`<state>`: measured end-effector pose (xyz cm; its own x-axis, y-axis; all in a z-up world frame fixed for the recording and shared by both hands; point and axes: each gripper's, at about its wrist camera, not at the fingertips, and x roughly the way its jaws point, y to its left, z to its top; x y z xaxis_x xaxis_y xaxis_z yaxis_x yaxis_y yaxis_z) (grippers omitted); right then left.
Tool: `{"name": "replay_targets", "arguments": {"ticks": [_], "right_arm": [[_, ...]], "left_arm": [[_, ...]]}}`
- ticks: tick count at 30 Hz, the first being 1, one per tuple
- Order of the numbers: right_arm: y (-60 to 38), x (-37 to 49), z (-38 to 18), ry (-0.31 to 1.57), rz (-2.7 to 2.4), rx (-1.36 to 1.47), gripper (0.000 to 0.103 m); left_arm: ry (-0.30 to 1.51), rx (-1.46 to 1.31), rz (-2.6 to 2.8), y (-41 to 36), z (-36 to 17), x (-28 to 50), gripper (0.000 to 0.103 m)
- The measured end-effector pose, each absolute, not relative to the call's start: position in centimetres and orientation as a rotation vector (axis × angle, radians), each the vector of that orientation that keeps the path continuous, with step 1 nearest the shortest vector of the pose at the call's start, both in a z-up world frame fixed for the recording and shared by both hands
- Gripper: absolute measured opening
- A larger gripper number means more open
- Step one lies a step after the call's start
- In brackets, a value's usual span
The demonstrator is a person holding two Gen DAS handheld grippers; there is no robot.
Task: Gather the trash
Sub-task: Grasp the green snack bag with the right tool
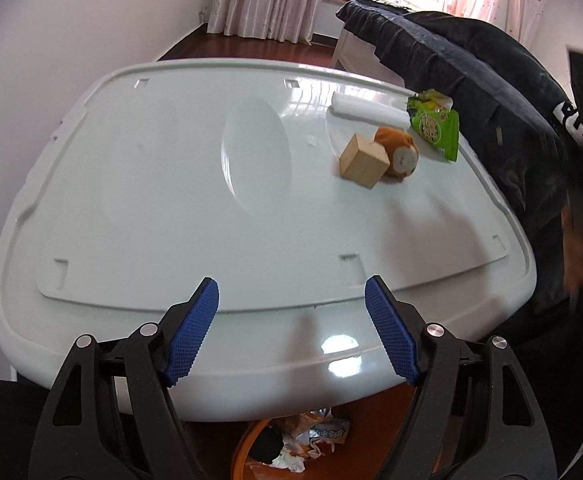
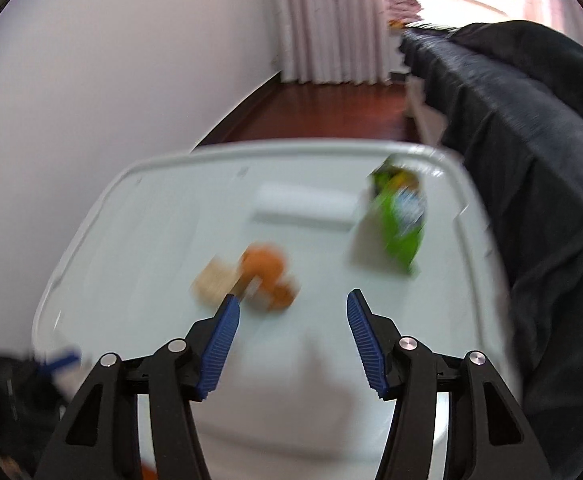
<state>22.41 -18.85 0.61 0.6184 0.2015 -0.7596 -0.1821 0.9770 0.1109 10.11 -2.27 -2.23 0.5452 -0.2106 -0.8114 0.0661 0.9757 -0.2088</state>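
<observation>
Four Things Left Up Top, One Bag To Grab

Four things lie on the white surface [image 1: 139, 184]: one green bag [image 1: 437, 128], one white roll [image 1: 367, 114], one wood block [image 1: 364, 161] and one orange toy [image 1: 397, 154]. The bag looks like the only trash among them, so I think it is the next thing to pick up.

Both tools are empty. The left tool [image 1: 291, 294] is spread wide with nothing between its blue pads. The right tool [image 2: 293, 306] is also spread apart and holds nothing.

From the right tool, the bag [image 2: 401, 216] lies ahead and off to the right, near the far right edge of the surface. Its long side runs mostly away from the tool, leaning a little. The roll [image 2: 305, 204] lies crosswise just left of the bag. The block [image 2: 211, 280] and toy [image 2: 269, 276] touch each other, just ahead of the right tool's left pad.

From the left tool, the bag is far ahead and well to the right. So the right tool looks nearer. It should go forward and right to reach the bag.

Below the left tool, under the surface, one orange bin [image 1: 247, 444] holds crumpled trash. That is likely where the bag should go.
</observation>
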Motion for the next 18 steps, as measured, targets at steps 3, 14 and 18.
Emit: {"name": "replay_targets", "arguments": {"ticks": [3, 14, 18], "right_arm": [[-20.5, 26.0, 0.4, 0.857, 0.111, 0.021, 0.064], [-21.8, 34.7, -5.1, 0.981, -0.002, 0.054, 0.072], [-21.9, 36.0, -6.8, 1.02, -0.024, 0.058, 0.065]], "left_arm": [[0.996, -0.183, -0.167, -2.3, -2.8, 10.2, 0.074], [0.976, -0.185, -0.181, -2.7, -2.8, 9.9, 0.074], [0.99, -0.178, -0.187, -2.8, -3.2, 10.0, 0.074]]}}
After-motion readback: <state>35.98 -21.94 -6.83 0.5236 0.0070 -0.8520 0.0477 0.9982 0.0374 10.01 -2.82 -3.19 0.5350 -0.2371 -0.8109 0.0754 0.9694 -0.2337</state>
